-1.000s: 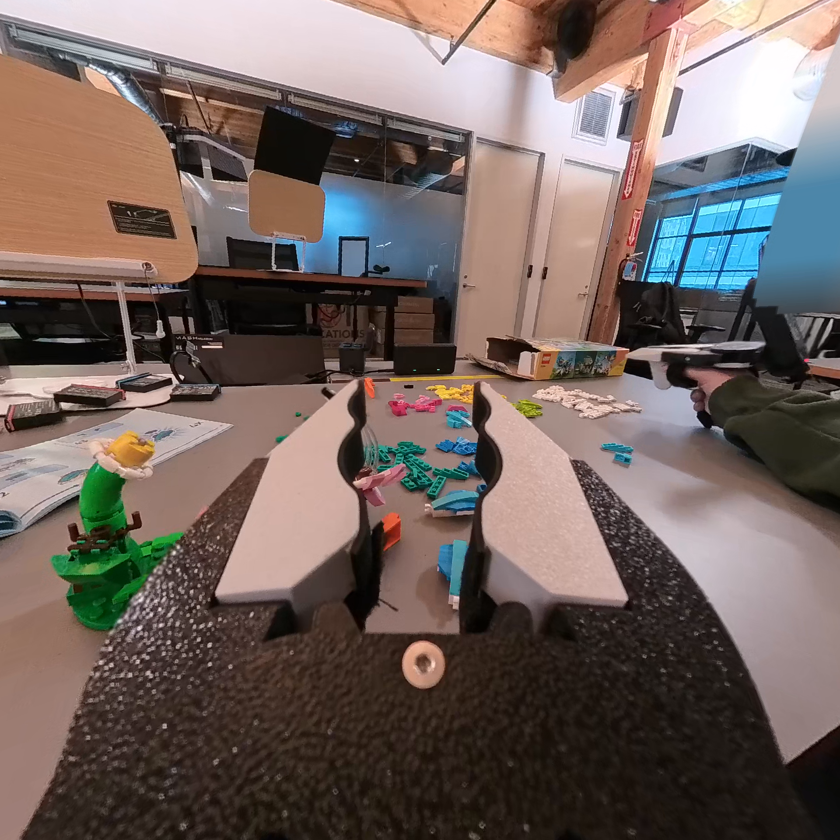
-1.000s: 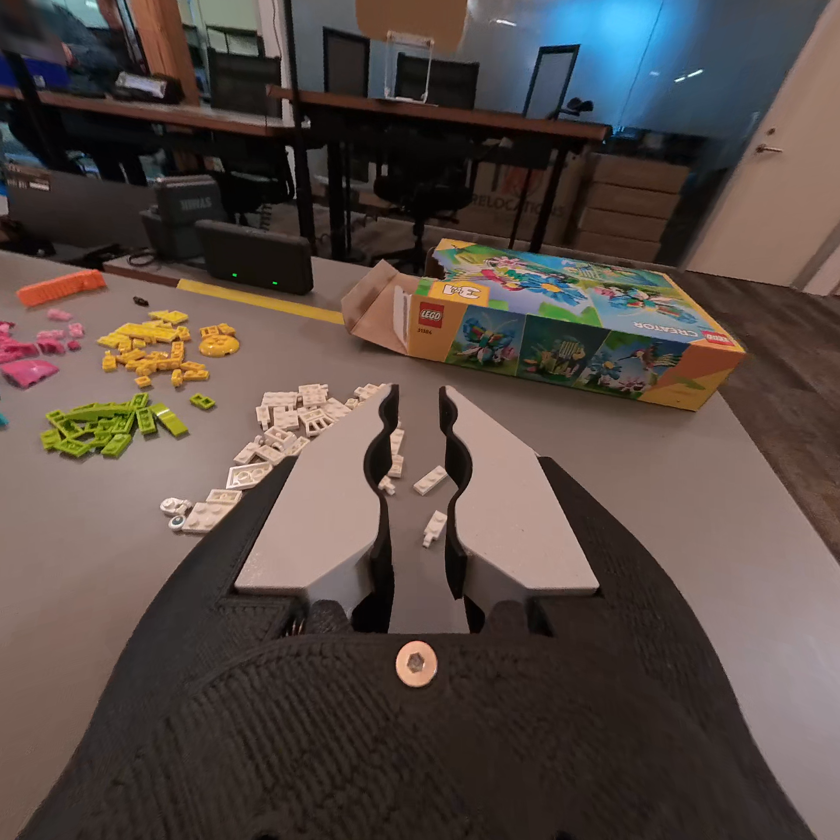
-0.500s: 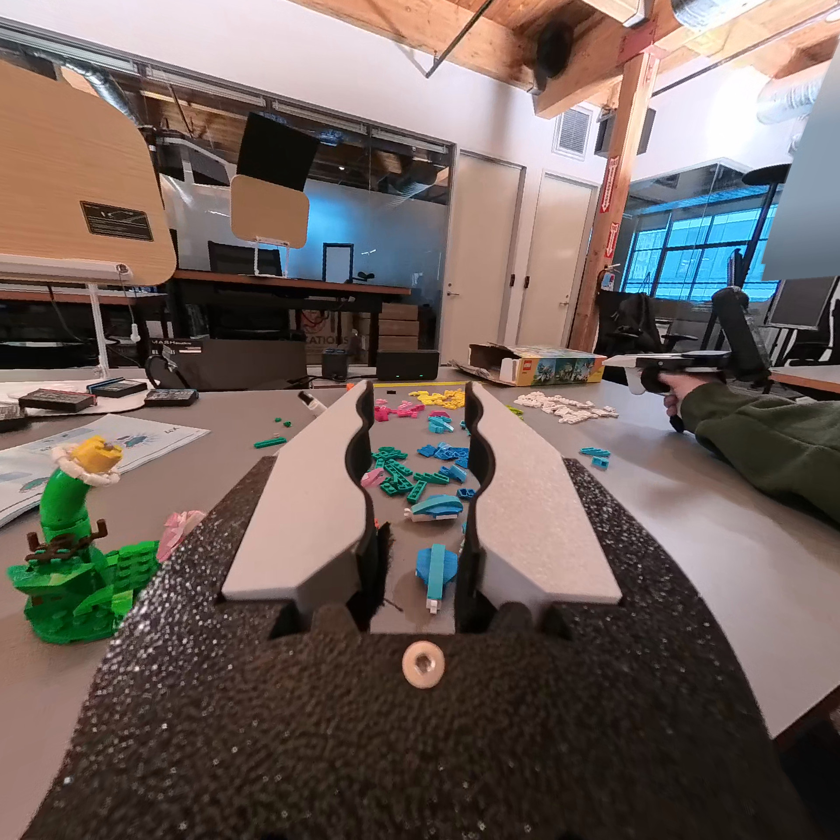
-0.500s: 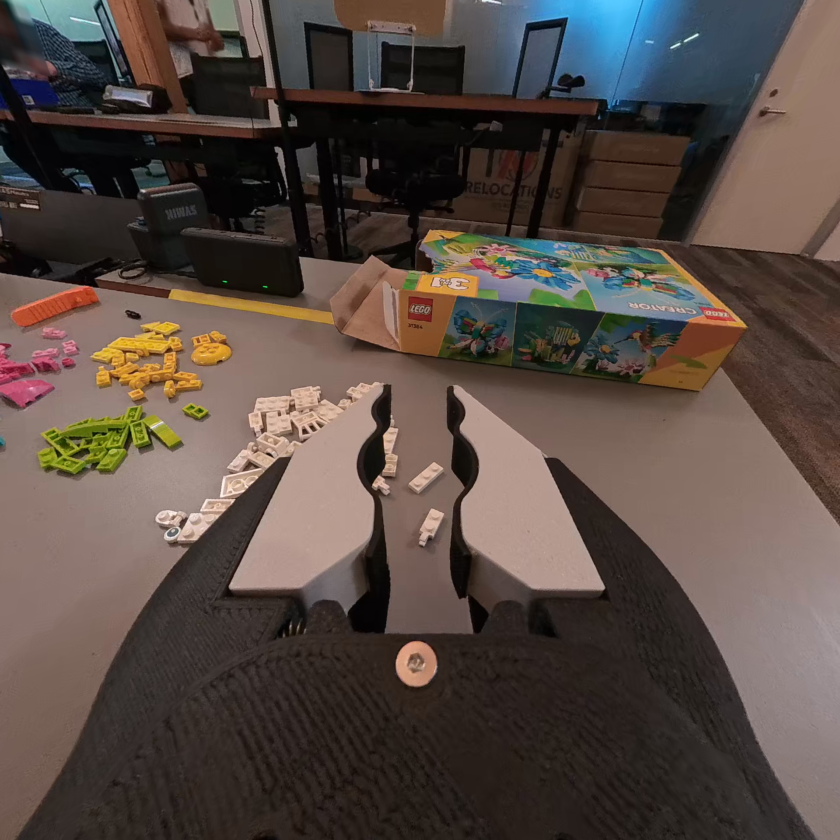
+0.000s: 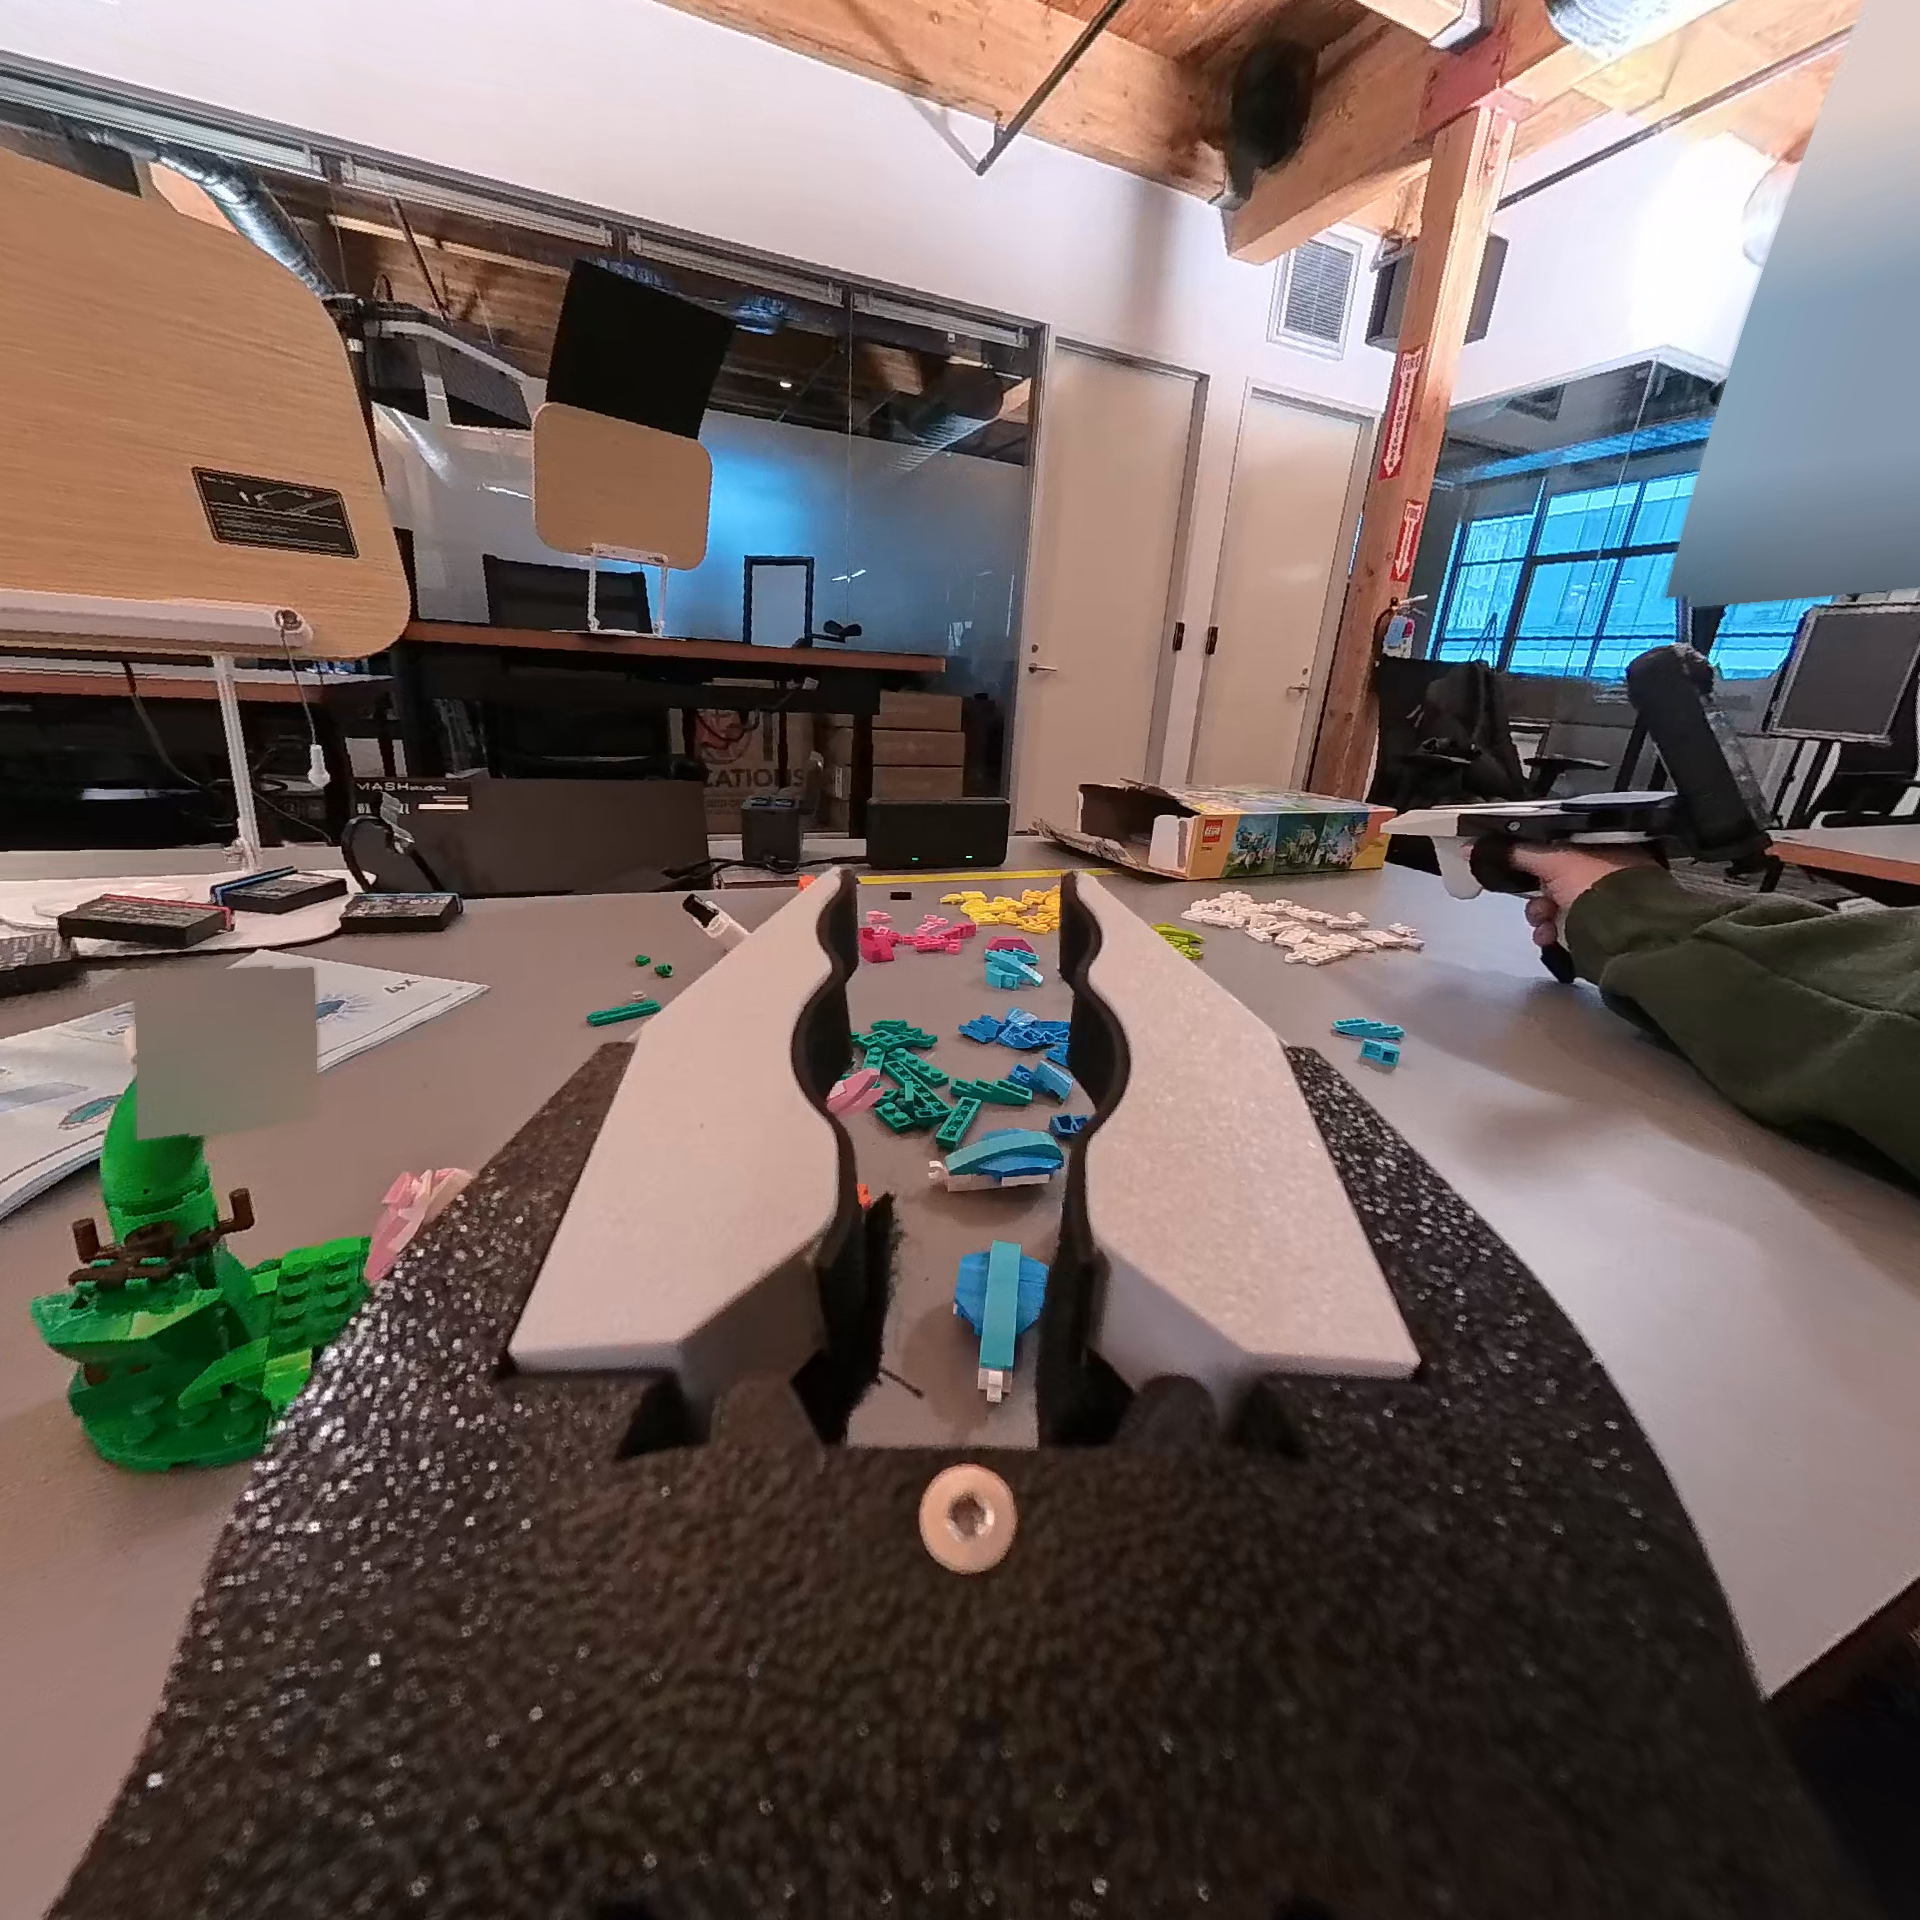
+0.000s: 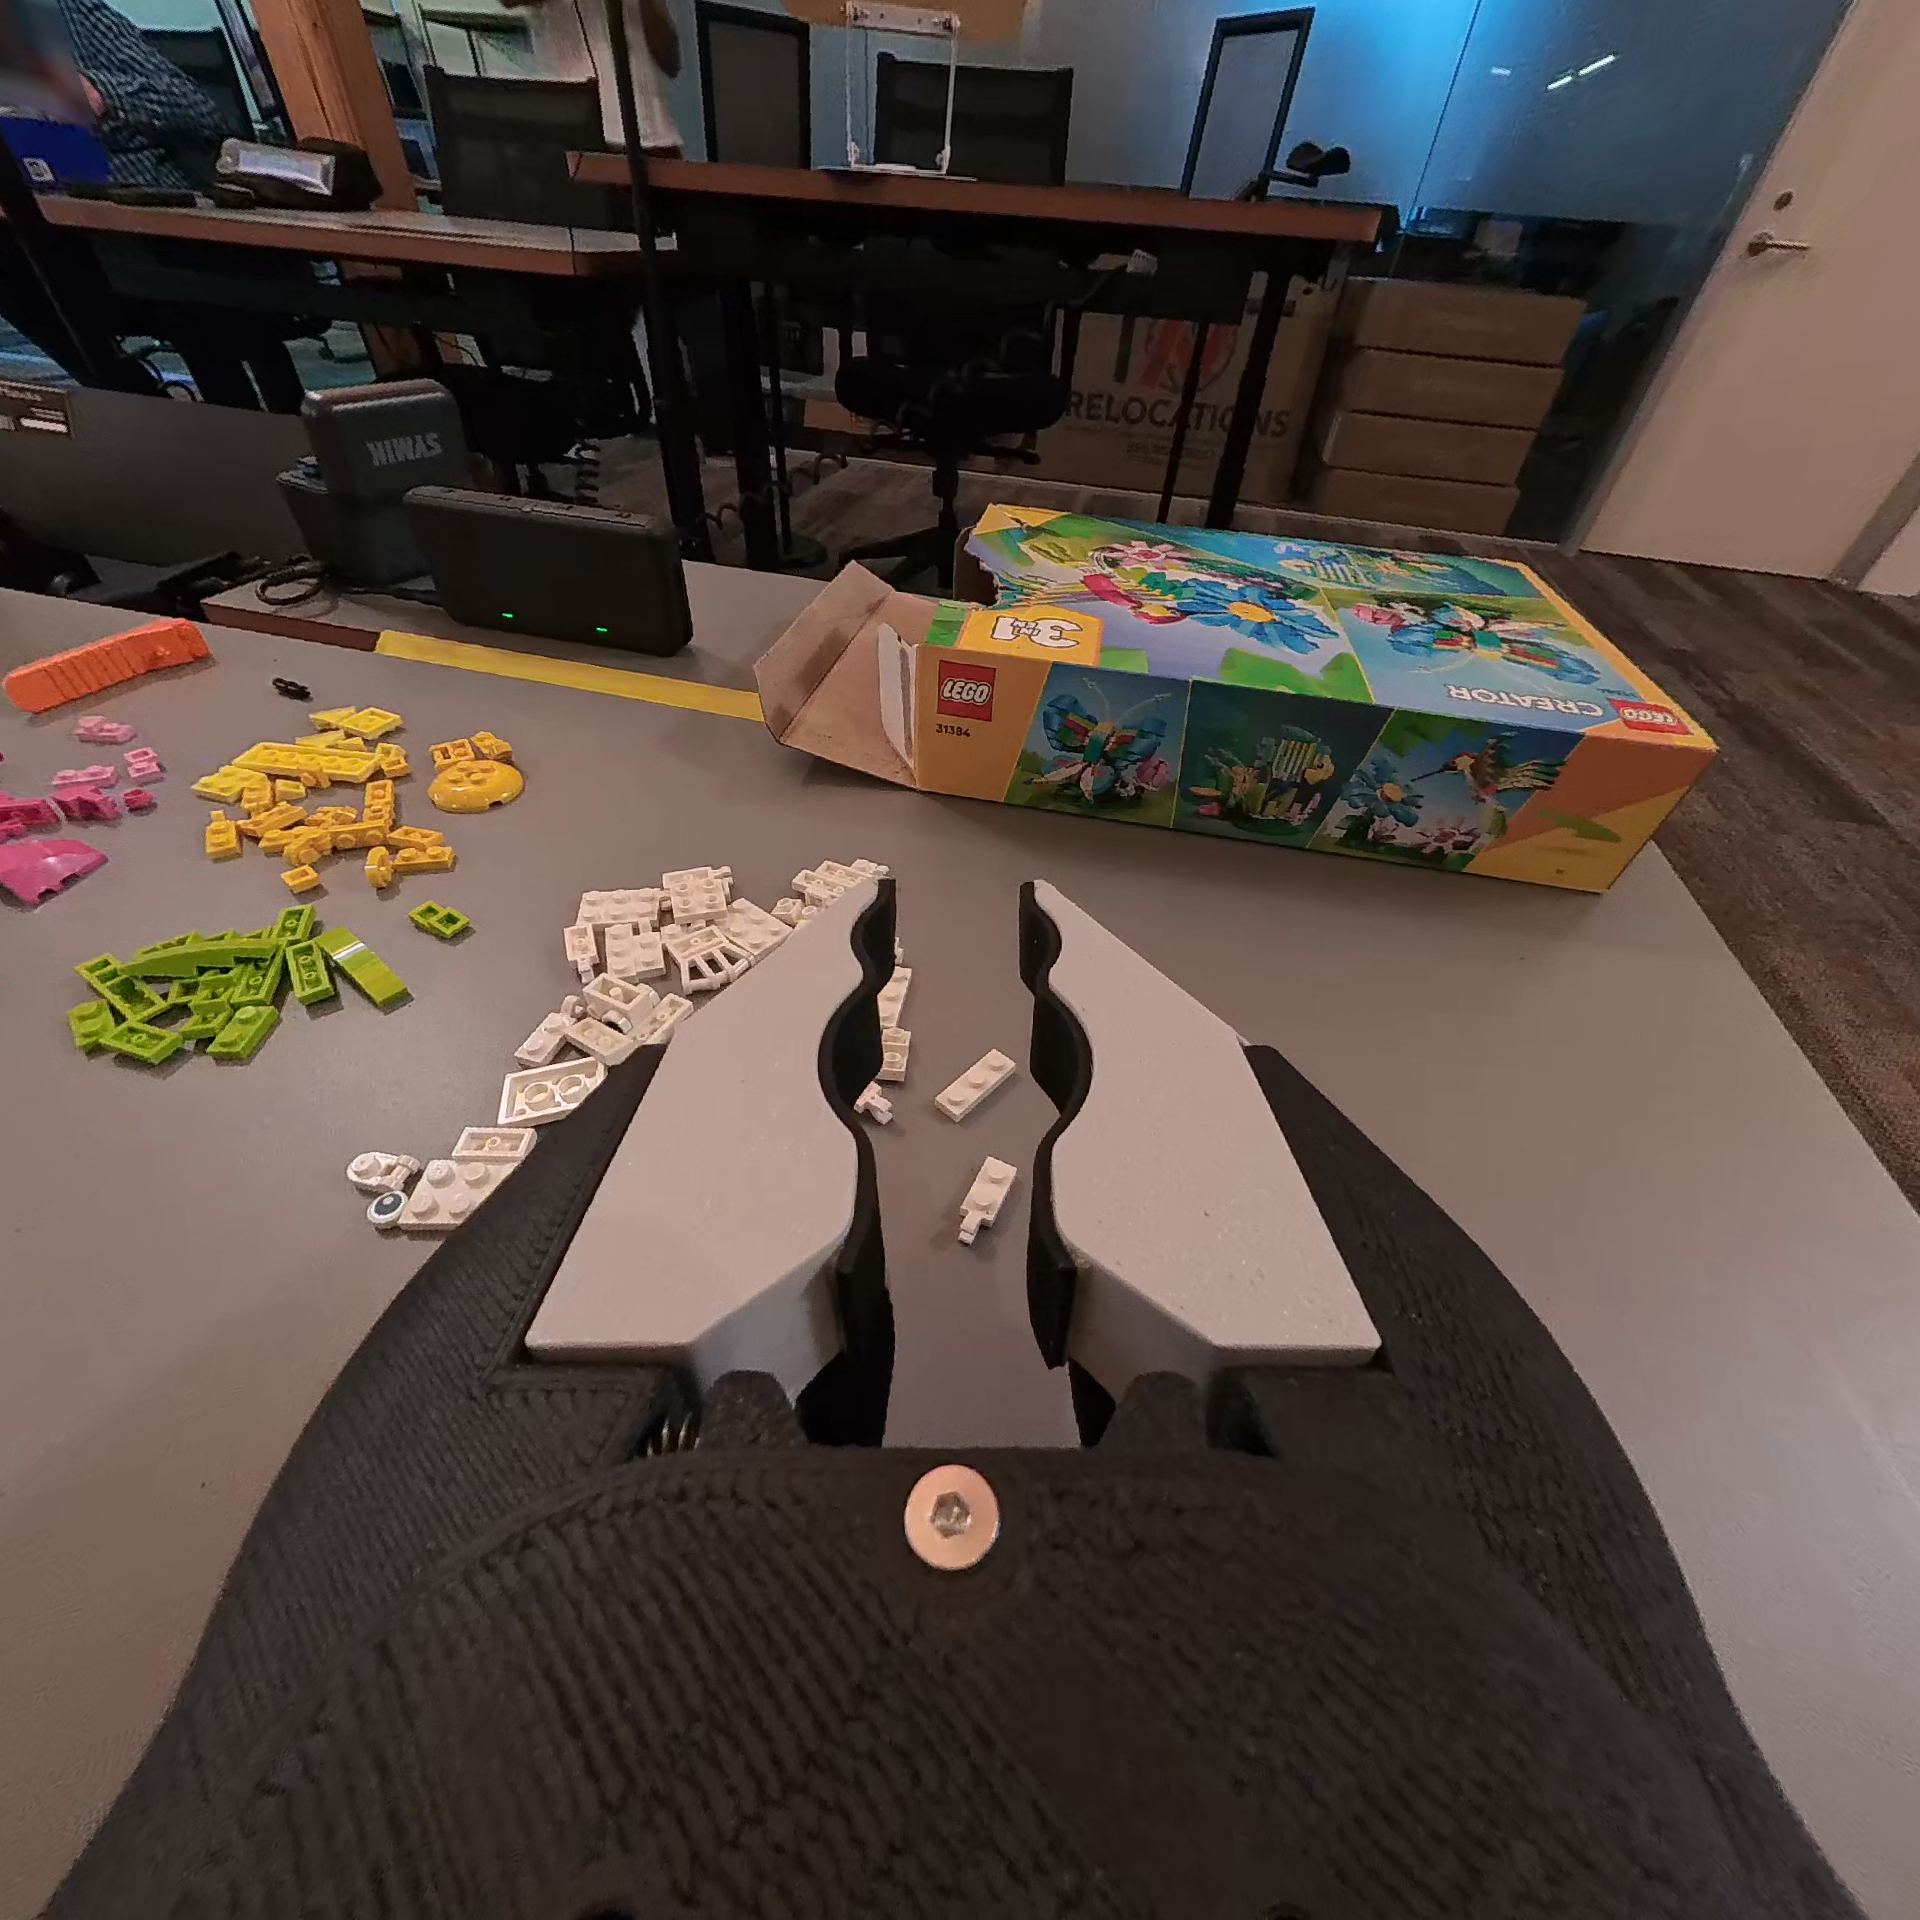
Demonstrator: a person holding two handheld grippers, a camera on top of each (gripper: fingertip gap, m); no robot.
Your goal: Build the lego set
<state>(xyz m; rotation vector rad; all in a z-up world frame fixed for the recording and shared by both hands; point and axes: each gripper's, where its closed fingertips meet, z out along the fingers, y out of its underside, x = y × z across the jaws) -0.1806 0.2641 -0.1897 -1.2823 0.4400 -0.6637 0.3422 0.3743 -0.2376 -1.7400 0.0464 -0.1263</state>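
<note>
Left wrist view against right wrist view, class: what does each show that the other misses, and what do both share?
Only the left wrist view shows the green plant build, the instruction booklet, the teal pieces and the blue wing assembly.

Only the right wrist view shows the orange separator tool and the yellow dome piece.

Both show the set's box, the white pieces, the yellow pieces and the grey table.

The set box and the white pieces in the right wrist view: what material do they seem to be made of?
The set box looks like printed cardboard: its torn open flap shows plain brown board inside, while the outside is glossy and colourful. The white pieces look like hard moulded plastic with a smooth, slightly shiny finish, judging by their crisp studs and edges.
</note>
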